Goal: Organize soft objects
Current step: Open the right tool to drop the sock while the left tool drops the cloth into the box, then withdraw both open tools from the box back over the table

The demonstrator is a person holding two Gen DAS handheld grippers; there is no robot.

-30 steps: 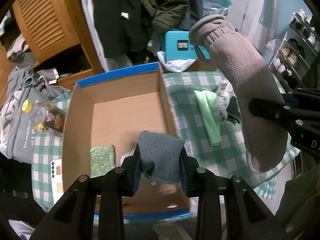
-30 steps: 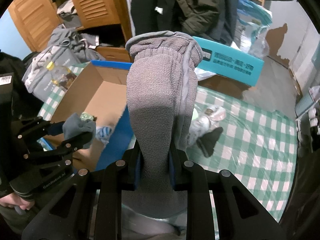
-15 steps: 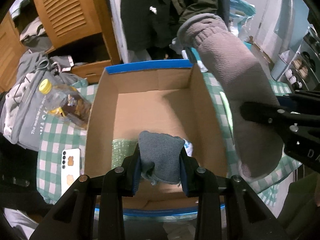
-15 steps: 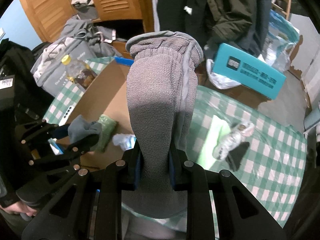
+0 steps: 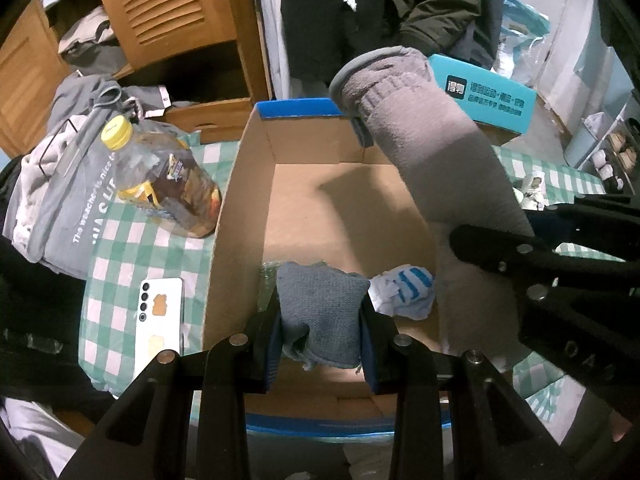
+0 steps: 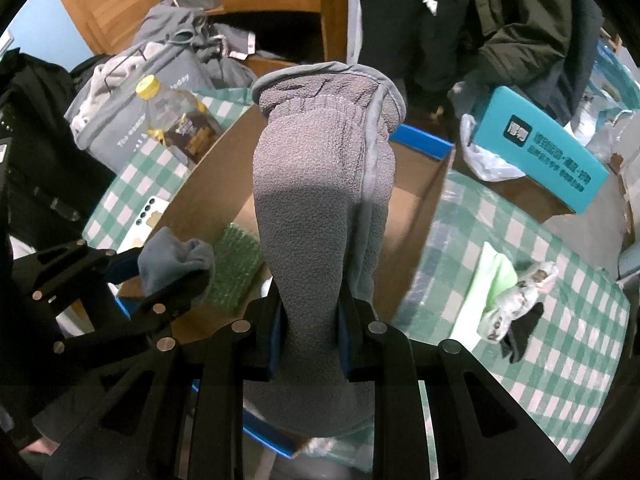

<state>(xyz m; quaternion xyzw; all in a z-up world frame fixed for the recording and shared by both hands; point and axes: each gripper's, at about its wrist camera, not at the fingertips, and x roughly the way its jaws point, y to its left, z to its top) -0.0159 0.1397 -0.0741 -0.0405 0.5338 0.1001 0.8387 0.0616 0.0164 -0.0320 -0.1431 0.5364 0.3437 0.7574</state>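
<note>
My left gripper (image 5: 322,336) is shut on a folded blue-grey cloth (image 5: 322,312) and hangs over the near end of an open cardboard box (image 5: 344,208) with blue edges. My right gripper (image 6: 312,344) is shut on a long grey fleece glove (image 6: 320,208), which stands up over the box's right side; the same grey fleece glove (image 5: 432,160) shows in the left wrist view. Inside the box lie a green sponge (image 6: 234,268) and a white-and-blue sock (image 5: 404,290). The left gripper (image 6: 160,280) with its cloth also appears in the right wrist view.
A checked green tablecloth (image 6: 560,320) carries a light green cloth (image 6: 488,280), a small pale bundle (image 6: 524,292) and a black scrap. Left of the box lie a bottle (image 5: 160,184), a white phone (image 5: 158,320) and a grey bag (image 5: 60,200). A teal box (image 6: 552,152) stands behind.
Both grippers have travelled left across the table, so the box now sits centred under them. The cloth and the glove have stayed clamped. The bottle and phone have come into view.
</note>
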